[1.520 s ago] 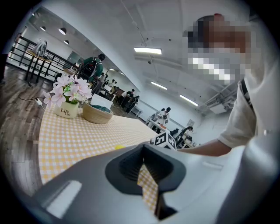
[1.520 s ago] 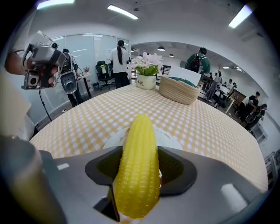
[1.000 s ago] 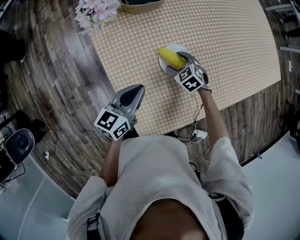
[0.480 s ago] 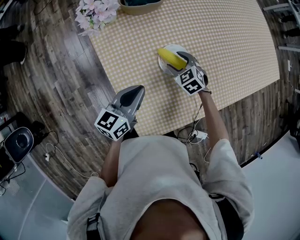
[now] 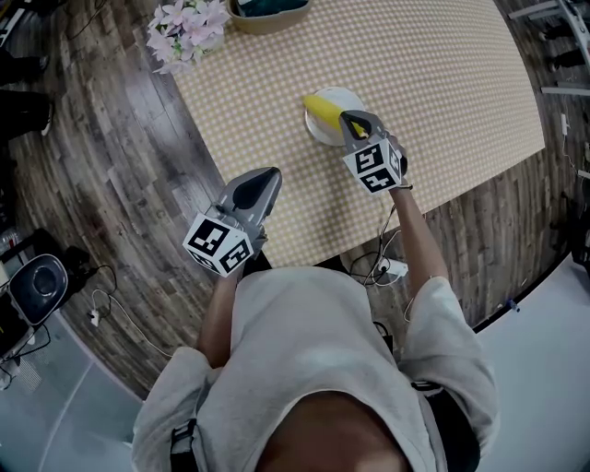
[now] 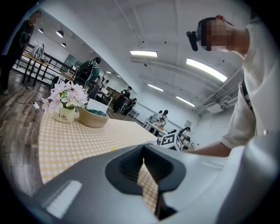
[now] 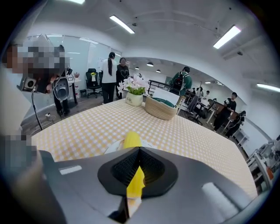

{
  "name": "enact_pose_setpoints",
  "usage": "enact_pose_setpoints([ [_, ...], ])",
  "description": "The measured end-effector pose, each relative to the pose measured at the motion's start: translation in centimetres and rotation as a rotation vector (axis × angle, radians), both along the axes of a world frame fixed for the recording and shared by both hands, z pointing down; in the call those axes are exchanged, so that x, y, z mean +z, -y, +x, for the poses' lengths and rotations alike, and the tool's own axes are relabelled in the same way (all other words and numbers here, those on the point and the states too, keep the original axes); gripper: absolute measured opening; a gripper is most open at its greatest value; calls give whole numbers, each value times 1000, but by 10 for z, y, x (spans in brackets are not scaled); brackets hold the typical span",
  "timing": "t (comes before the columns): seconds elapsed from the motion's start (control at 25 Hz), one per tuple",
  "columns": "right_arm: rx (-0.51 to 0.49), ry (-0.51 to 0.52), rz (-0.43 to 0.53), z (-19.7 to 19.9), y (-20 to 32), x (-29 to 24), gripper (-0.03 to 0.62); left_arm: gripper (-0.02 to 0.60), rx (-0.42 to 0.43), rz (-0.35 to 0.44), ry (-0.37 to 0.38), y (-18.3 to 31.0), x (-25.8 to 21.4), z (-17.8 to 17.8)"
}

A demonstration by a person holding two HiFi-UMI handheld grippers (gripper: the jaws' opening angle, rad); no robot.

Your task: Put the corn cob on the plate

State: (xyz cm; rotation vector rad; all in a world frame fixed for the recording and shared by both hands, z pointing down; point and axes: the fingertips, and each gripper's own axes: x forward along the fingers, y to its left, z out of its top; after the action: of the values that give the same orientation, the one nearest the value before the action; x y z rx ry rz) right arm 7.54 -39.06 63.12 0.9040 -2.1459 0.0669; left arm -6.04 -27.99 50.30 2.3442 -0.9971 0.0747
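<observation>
The yellow corn cob (image 5: 321, 111) lies across the small white plate (image 5: 343, 96) on the checkered table. In the right gripper view the corn cob (image 7: 132, 140) and the plate (image 7: 111, 148) show just beyond the jaws. My right gripper (image 5: 350, 120) hovers over the cob's near end; its jaws have just been closing and now meet, shut, with nothing between them. My left gripper (image 5: 265, 178) is held near the table's front left edge, shut and empty, away from the plate.
A vase of pink flowers (image 5: 189, 23) and a woven basket (image 5: 269, 11) stand at the table's far left corner. The yellow checkered tablecloth (image 5: 442, 83) spreads to the right of the plate. Cables lie on the wooden floor. People stand in the background.
My right gripper has lifted off the corn cob and its jaws have closed. The cob stays on the plate. My left gripper has kept still.
</observation>
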Motion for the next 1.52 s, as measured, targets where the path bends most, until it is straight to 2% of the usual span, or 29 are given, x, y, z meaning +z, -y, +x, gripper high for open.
enact_pose_setpoints([
  [0.16,22,12,7,3,-11,-4,0,8,5,12,7,-7,-3,2],
  [0.4,46,38,76,1,-24,-32,0,8,28,56,17,-22,-17,8],
  [0.8,77,147,290,-2,-42,-150,0,8,58,200,39,-40,-78,23],
  [0.96,106,231,378,-3,-56,-196,0,8,65,273,42,-44,-106,30],
  [1.08,135,304,381,-1,-74,-216,0,8,74,304,41,-54,-123,39],
  [1.28,146,352,419,3,-86,-234,0,8,81,363,54,-59,-138,48],
  [1.52,133,401,396,16,-136,-234,0,8,53,342,77,-87,-135,65],
])
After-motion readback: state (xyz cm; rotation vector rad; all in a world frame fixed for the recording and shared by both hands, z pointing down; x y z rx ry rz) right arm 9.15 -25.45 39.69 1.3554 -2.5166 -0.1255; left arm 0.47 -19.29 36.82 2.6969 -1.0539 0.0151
